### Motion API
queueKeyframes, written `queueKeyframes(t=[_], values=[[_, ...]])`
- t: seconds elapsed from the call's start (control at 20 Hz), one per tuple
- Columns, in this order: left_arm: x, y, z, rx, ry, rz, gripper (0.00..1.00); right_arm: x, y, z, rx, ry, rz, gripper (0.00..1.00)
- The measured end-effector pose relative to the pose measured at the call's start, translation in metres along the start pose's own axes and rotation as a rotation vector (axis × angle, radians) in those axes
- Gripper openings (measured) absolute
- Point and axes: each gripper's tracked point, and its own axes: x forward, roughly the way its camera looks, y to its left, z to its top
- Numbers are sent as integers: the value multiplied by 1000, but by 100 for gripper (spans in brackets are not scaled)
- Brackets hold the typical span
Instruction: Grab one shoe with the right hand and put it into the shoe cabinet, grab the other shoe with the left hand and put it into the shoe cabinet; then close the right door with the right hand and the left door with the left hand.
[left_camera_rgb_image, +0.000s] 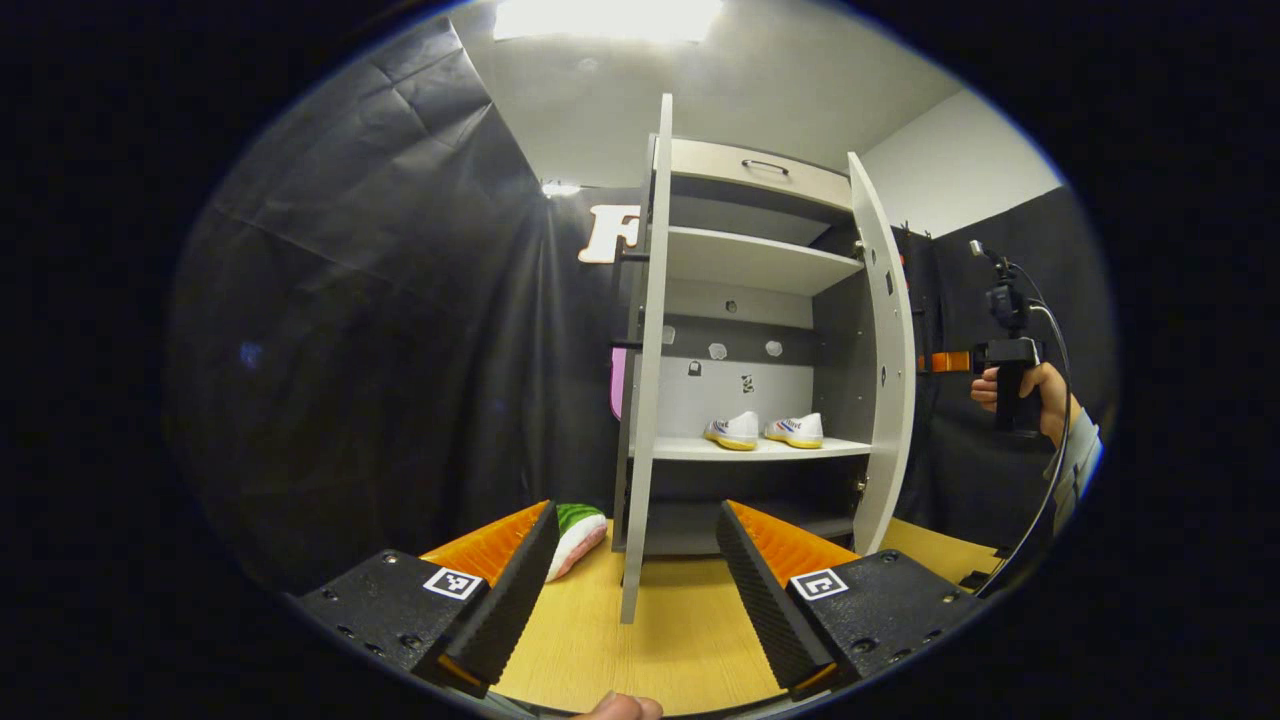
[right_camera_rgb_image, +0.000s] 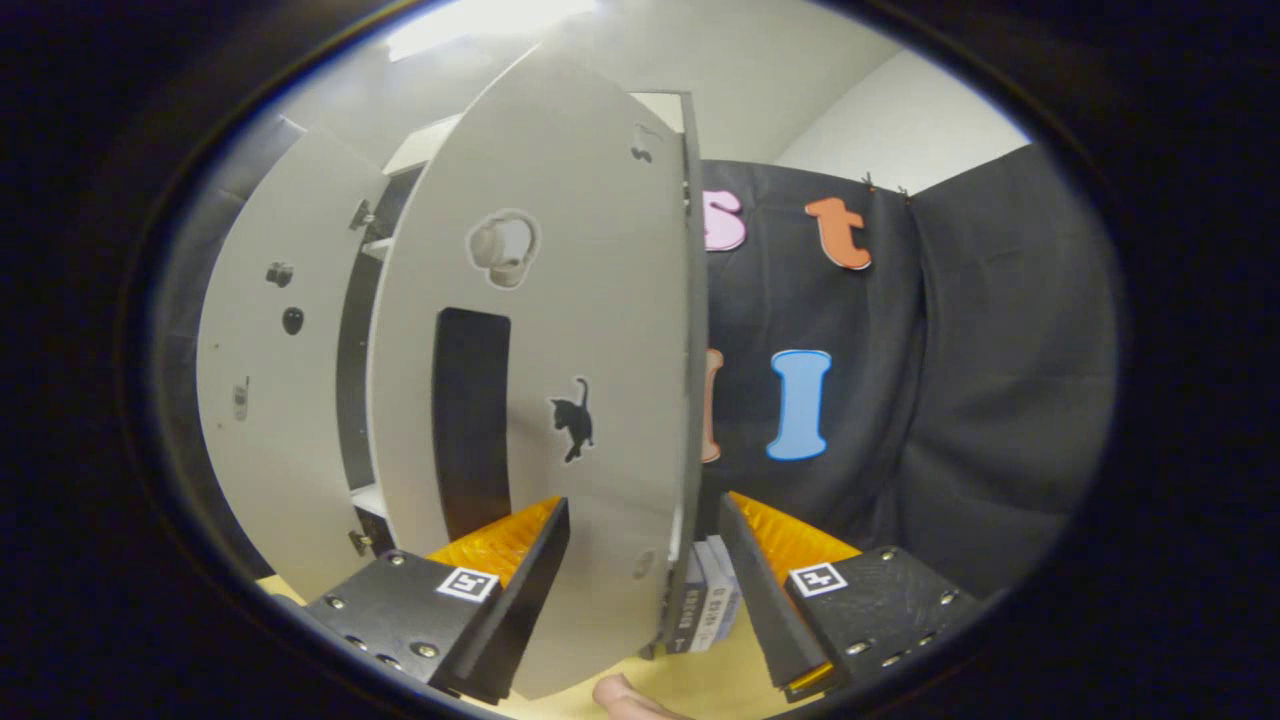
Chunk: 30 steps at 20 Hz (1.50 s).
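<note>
Left gripper view: two white shoes with yellow soles (left_camera_rgb_image: 765, 430) sit side by side on a shelf of the tall grey shoe cabinet (left_camera_rgb_image: 740, 260), toes pointing left. Both grippers' fingers are apart, holding nothing.

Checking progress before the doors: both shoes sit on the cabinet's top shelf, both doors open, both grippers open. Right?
Not quite. In the left gripper view the two shoes sit on a lower shelf, not the top one. The rest holds: left door and right door are open, left gripper and right gripper open.

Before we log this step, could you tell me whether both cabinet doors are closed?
No, the left door and right door both stand open, showing two shoes inside.
</note>
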Motion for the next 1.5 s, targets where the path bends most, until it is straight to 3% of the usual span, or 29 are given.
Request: queueKeyframes(t=[0.05,0.2,0.55,0.7,1.0,1.15,1.2,1.25,1.5], values=[[2,2,-5,-2,20,1,96,-3,16,-4,5,4,35,90],[5,9,-13,10,65,9,96,-13,33,1,6,-31,37,98],[21,30,-10,16,112,20,96,-62,60,5,-34,-82,90,98],[35,45,8,24,93,33,96,-80,55,6,-67,-105,80,98],[63,89,64,91,21,129,94,-110,46,7,-73,-140,98,98],[75,99,88,84,22,131,96,-113,35,7,-85,-147,86,98],[82,103,98,74,16,140,93,-115,35,6,-82,-148,89,98],[86,108,107,66,17,144,99,-116,34,6,-81,-149,91,98],[124,114,139,-5,32,106,94,-121,24,-3,-89,-153,97,98]])
